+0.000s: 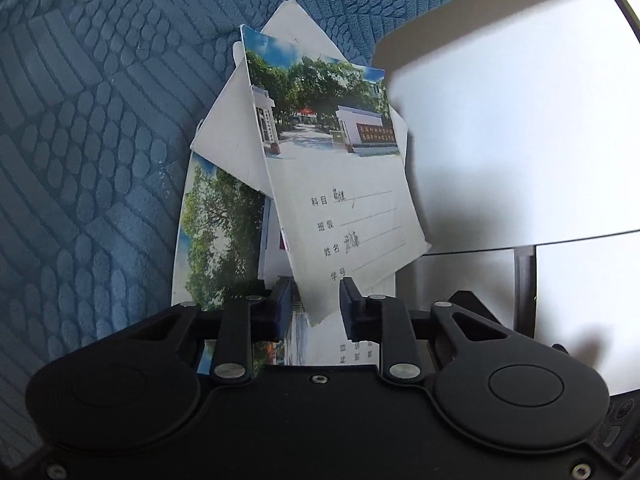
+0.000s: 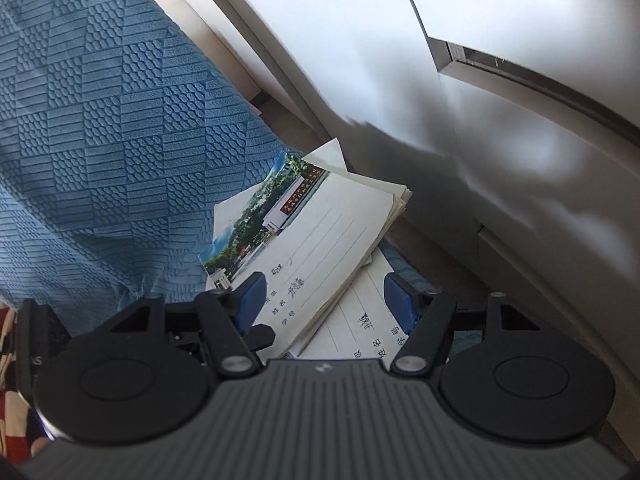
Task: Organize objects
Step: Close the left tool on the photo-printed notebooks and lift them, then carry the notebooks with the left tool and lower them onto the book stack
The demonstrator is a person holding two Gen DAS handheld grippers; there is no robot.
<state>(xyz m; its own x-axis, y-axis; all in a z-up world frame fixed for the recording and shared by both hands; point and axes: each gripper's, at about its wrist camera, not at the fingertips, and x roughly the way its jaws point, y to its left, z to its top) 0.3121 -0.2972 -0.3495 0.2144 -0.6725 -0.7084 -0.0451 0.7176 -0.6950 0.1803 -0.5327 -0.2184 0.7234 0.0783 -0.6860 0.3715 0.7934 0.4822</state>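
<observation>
A loose pile of thin exercise books lies on a blue bedspread. The top book has a photo of a gate and trees above handwritten name lines. A white one sticks out beneath it, and another photo-cover book lies lowest at the left. My left gripper is open by a narrow gap, with the top book's near corner between its fingers and no pad pressing on it. In the right wrist view my right gripper stands wide open over the near end of the top book and a lower book.
White furniture panels rise right beside the pile, with a dark gap low down. In the right wrist view the same white cabinet runs along the right and the bedspread fills the left. A red and white cloth shows at the bottom left.
</observation>
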